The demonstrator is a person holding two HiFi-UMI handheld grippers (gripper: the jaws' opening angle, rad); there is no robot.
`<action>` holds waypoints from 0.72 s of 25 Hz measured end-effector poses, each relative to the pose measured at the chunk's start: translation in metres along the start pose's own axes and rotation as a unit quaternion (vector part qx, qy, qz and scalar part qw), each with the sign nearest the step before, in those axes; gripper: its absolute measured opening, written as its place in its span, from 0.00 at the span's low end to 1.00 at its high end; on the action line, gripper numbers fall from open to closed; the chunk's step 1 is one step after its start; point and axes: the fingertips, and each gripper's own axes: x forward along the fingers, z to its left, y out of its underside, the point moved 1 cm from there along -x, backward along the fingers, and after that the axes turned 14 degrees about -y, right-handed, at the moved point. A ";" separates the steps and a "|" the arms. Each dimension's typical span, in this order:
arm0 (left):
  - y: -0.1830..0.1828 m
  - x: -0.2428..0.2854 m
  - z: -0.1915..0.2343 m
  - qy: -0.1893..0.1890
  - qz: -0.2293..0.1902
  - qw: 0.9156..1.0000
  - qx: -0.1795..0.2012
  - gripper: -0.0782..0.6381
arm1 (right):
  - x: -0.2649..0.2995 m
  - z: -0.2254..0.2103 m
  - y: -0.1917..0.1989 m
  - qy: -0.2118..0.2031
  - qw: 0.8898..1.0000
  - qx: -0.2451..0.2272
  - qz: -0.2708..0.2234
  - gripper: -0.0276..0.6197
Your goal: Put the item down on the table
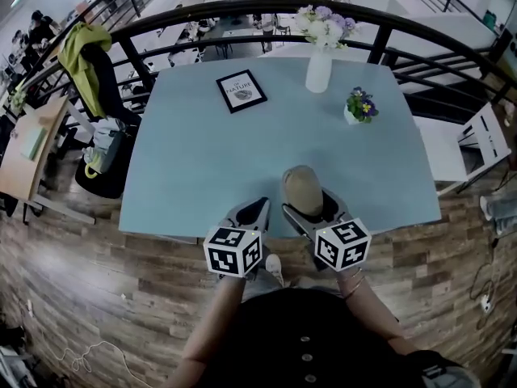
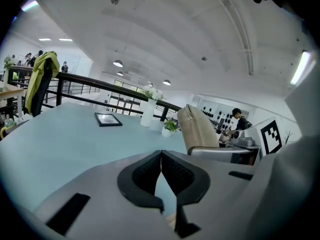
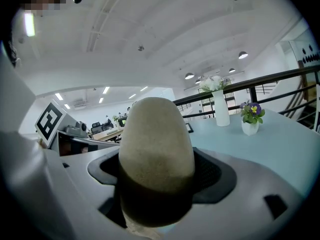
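A beige fabric pouch (image 1: 303, 188) stands upright between the jaws of my right gripper (image 1: 306, 206), which is shut on its lower part, over the near edge of the light blue table (image 1: 194, 168). In the right gripper view the pouch (image 3: 156, 139) fills the middle and hides the gap between the jaws. I cannot tell whether it touches the tabletop. My left gripper (image 1: 260, 207) sits just to its left with jaws shut and nothing held; in the left gripper view its pads (image 2: 150, 171) meet, and the pouch (image 2: 197, 129) rises at the right.
A framed picture (image 1: 241, 90) lies at the back of the table, with a white vase of flowers (image 1: 319, 69) and a small flowerpot (image 1: 360, 106) to its right. A black railing (image 1: 242, 10) curves behind. A chair with a yellow-green jacket (image 1: 83, 55) stands far left.
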 end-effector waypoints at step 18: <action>-0.015 0.043 0.038 0.033 0.014 0.999 -0.011 0.13 | 0.039 -0.026 -0.010 0.040 0.999 -0.004 0.021 0.67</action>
